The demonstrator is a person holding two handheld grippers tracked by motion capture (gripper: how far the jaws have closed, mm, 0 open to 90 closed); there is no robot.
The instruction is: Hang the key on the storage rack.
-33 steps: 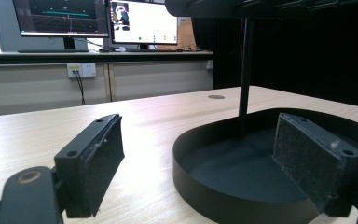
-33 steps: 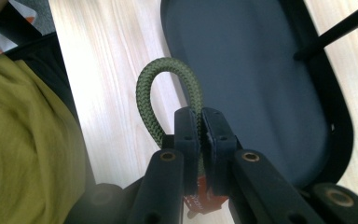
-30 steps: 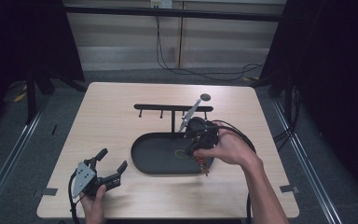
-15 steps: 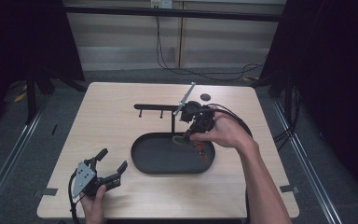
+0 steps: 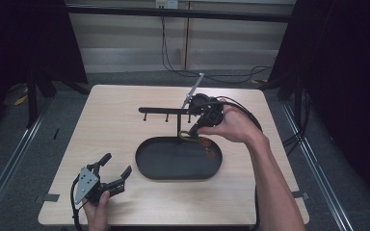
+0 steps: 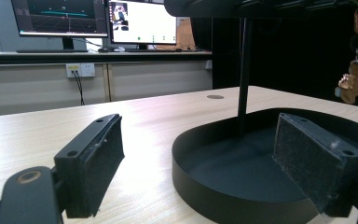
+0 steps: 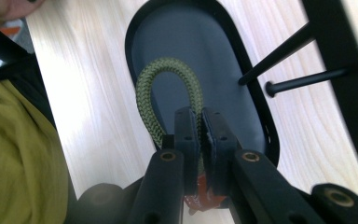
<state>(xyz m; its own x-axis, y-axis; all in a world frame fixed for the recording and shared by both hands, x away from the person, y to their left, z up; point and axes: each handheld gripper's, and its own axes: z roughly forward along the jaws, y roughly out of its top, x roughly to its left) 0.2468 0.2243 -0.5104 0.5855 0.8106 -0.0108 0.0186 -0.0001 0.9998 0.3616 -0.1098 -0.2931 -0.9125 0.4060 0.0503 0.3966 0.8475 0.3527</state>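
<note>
Cord point(image 7: 168, 84), a braided olive-green loop, is pinched between the pads of the right gripper point(image 7: 200, 135), whose jaws are pressed nearly together on it; the loop arches out past the jaw tips above the tray point(image 7: 140, 32), and something orange-red shows below the jaws. From above, that gripper point(image 5: 196, 130) hangs over the tray's far rim, beside the post of the rack point(image 5: 164, 110). A second ago it was lower, over the tray's right end; it has since risen and shifted toward the rack. The left gripper point(image 5: 113, 168) holds nothing, jaws spread wide, resting on the table point(image 5: 111, 125) near the tray's left end, unmoved. The tray is a shallow matt-black oval; the rack is thin black metal with pegs; the tabletop is pale wood grain.
</note>
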